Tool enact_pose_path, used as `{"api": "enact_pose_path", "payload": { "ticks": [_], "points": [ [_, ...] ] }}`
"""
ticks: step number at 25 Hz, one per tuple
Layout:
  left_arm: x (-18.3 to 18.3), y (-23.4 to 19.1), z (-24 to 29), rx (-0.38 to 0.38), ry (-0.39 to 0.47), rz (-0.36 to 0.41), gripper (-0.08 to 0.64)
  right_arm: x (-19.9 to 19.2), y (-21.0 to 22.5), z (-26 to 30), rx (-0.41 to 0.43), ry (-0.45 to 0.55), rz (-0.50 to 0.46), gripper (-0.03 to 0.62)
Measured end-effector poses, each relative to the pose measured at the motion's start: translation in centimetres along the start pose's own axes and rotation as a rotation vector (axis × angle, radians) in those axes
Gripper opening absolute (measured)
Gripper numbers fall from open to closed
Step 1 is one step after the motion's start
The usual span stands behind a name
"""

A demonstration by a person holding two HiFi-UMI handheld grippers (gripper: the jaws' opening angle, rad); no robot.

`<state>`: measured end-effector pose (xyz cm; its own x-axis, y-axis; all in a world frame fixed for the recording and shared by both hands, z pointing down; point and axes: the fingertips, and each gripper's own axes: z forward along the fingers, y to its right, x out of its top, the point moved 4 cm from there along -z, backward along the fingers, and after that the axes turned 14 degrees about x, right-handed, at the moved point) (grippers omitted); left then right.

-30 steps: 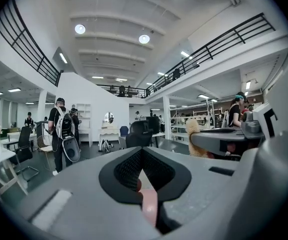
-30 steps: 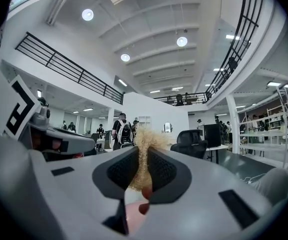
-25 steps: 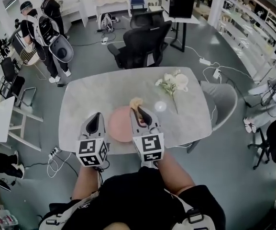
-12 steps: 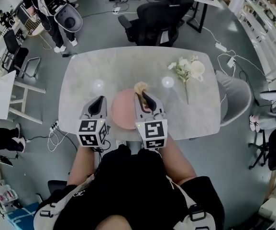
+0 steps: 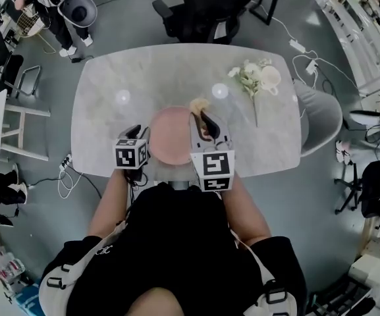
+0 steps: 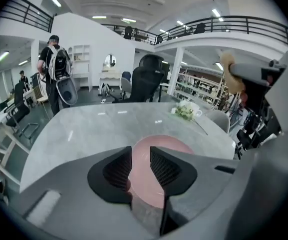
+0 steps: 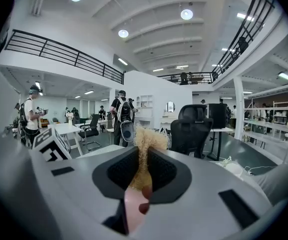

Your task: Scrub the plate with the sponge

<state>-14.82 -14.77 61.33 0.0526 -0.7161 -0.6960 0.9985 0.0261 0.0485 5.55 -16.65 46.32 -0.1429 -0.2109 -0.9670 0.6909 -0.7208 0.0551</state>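
Left gripper [image 5: 141,135]: jaws were parted narrowly, nothing gripped; it was set at the plate's [image 5: 172,142] left rim, likely for steadying.
Right gripper [image 5: 203,120]: was clamped on the sponge [image 5: 198,105], poised by the far rim for scrubbing.

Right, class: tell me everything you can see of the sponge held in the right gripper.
The sponge is a tan, fuzzy, fibrous-looking tuft, pinched between the jaws of the right gripper, its frayed top sticking out past their tips. In the head view it sits over the far right rim of the pink plate; whether it touches the plate cannot be told.
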Motion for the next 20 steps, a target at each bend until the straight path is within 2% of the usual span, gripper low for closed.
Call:
{"api": "enact_pose_path", "payload": {
  "ticks": [4,8,12,17,19,20],
  "points": [
    [-3.9,-1.4,4.2,-0.018,-0.17,-0.062,0.103,-1.2,0.8,-0.5,-0.042,-0.039,0.018,0.055],
    [-7.6,-1.9,7.4,-0.072,-0.327,-0.19,0.103,-2.1,1.2,-0.9,-0.073,-0.072,0.033,0.055],
    [-9.5,-1.8,9.1,-0.098,-0.404,-0.291,0.103,-2.4,1.5,-1.2,-0.093,-0.094,0.036,0.055],
    [-10.9,-1.1,10.0,-0.107,-0.479,-0.331,0.101,-3.0,1.8,-1.4,-0.105,-0.114,0.05,0.055],
    [-11.1,-0.9,9.9,-0.106,-0.493,-0.334,0.035,-3.0,1.8,-1.4,-0.105,-0.119,0.051,0.055],
    [-11.1,-0.8,9.9,-0.109,-0.493,-0.346,0.032,-3.0,1.8,-1.3,-0.104,-0.12,0.051,0.055]
  ]
}}
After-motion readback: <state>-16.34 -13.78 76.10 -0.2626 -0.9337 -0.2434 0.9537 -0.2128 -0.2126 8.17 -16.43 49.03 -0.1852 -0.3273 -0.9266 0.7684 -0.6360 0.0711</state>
